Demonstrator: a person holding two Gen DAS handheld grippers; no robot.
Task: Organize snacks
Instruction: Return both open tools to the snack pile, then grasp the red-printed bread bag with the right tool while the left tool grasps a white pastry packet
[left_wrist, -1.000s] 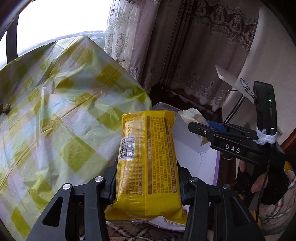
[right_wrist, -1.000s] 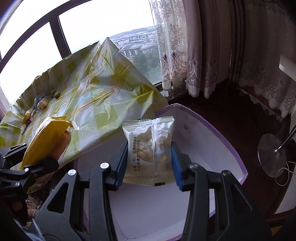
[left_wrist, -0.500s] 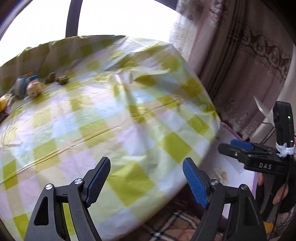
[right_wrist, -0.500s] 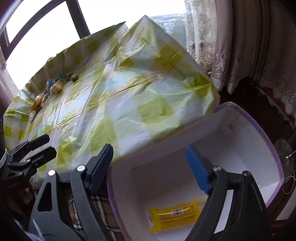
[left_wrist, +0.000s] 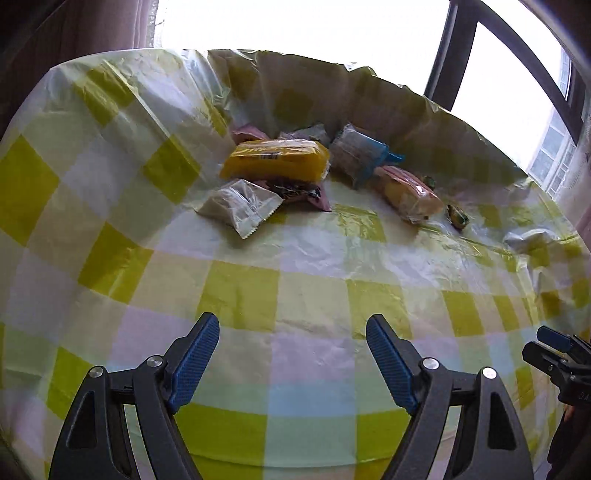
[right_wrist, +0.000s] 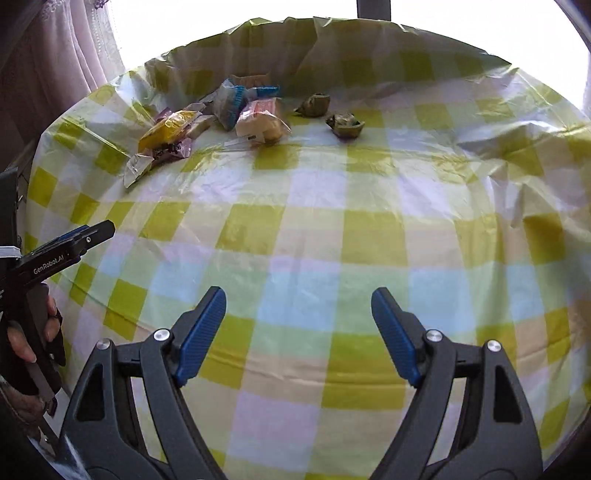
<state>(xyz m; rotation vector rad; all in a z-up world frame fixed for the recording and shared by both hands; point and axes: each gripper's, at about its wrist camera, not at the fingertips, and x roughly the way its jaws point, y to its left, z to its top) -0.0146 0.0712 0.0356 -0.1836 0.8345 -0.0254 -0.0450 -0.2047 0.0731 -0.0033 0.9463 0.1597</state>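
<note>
A pile of snack packets lies at the far side of the checked tablecloth (left_wrist: 295, 273). It holds a long yellow packet (left_wrist: 275, 161), a clear packet (left_wrist: 240, 206), a blue-trimmed packet (left_wrist: 360, 153) and a cake in clear wrap (left_wrist: 408, 192). In the right wrist view the same yellow packet (right_wrist: 168, 129) and wrapped cake (right_wrist: 260, 123) sit at the far left, with two small gold-green sweets (right_wrist: 345, 122) beside them. My left gripper (left_wrist: 291, 354) is open and empty over the near cloth. My right gripper (right_wrist: 299, 328) is open and empty too, well short of the pile.
A window runs behind the table, with curtains (right_wrist: 55, 74) at the left. The cloth (right_wrist: 517, 155) is rumpled at its far and right edges. A hand (right_wrist: 26, 332) holds the left gripper's handle at the right wrist view's left edge.
Both grippers let go of their packets over the white box, opened, and swung away to face the table and the snack pile. The box has left both views.
</note>
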